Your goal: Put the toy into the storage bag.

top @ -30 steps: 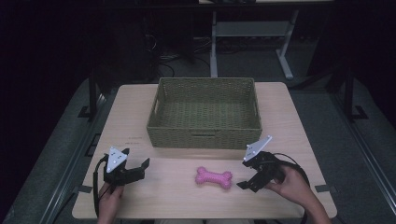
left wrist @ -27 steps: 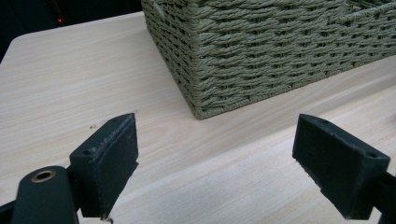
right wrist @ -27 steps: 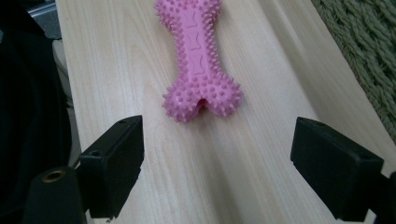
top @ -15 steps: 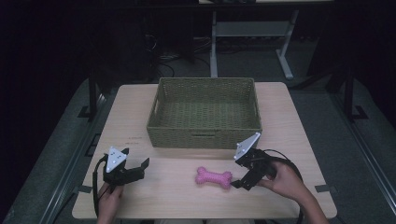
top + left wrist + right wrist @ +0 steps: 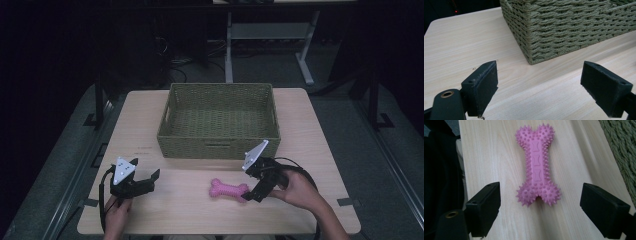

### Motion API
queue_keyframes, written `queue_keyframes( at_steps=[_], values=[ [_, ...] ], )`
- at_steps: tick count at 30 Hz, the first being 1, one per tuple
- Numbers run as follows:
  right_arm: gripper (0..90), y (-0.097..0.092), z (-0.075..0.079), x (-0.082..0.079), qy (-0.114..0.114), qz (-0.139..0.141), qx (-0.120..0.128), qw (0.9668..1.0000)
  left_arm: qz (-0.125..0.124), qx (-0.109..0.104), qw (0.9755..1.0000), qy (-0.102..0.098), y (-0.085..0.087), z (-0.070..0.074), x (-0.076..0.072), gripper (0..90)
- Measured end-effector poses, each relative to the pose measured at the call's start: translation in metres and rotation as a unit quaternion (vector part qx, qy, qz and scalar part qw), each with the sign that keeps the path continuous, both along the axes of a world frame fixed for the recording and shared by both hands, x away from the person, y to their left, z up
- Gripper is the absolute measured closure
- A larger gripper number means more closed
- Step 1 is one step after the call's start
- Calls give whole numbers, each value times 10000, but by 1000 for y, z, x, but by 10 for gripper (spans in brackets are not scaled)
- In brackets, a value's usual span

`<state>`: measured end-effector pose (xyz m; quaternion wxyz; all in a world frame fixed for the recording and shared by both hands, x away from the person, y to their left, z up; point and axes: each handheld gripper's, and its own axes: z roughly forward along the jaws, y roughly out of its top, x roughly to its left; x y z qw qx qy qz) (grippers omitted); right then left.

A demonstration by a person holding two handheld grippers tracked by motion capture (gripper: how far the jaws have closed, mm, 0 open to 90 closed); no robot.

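Observation:
A pink spiked bone toy (image 5: 228,190) (image 5: 537,167) lies flat on the wooden table (image 5: 190,210) in front of a green woven basket (image 5: 220,146). My right gripper (image 5: 250,195) (image 5: 540,212) is open just to the right of the bone, its jaws spread on either side of the bone's near end without touching it. My left gripper (image 5: 150,179) (image 5: 540,92) rests open near the table's front left, pointing at the basket's near left corner (image 5: 534,47), with nothing between its jaws.
The basket looks empty inside. The table's front edge runs close behind both hands. Dark floor, cables and a desk frame (image 5: 270,40) lie beyond the table.
My right gripper has moved left and forward toward the bone, so its jaws now straddle the bone's right end. The left gripper has stayed still.

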<state>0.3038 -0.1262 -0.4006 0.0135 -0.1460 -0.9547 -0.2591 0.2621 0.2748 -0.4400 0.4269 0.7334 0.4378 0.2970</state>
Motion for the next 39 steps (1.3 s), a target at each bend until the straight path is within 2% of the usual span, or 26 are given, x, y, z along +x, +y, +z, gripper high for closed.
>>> queue_keyframes(
  at_steps=[10,21,39],
  values=[
    [164,19,-3,5,57,184,-130,9997,-10,-4,10000,16,1,0,0,139],
    [170,38,-15,9,147,308,-382,9987,6,-39,10000,12,2,0,1,138],
    [263,57,-28,13,84,373,-660,9971,9,-41,10000,9,2,0,1,138]
  ],
)
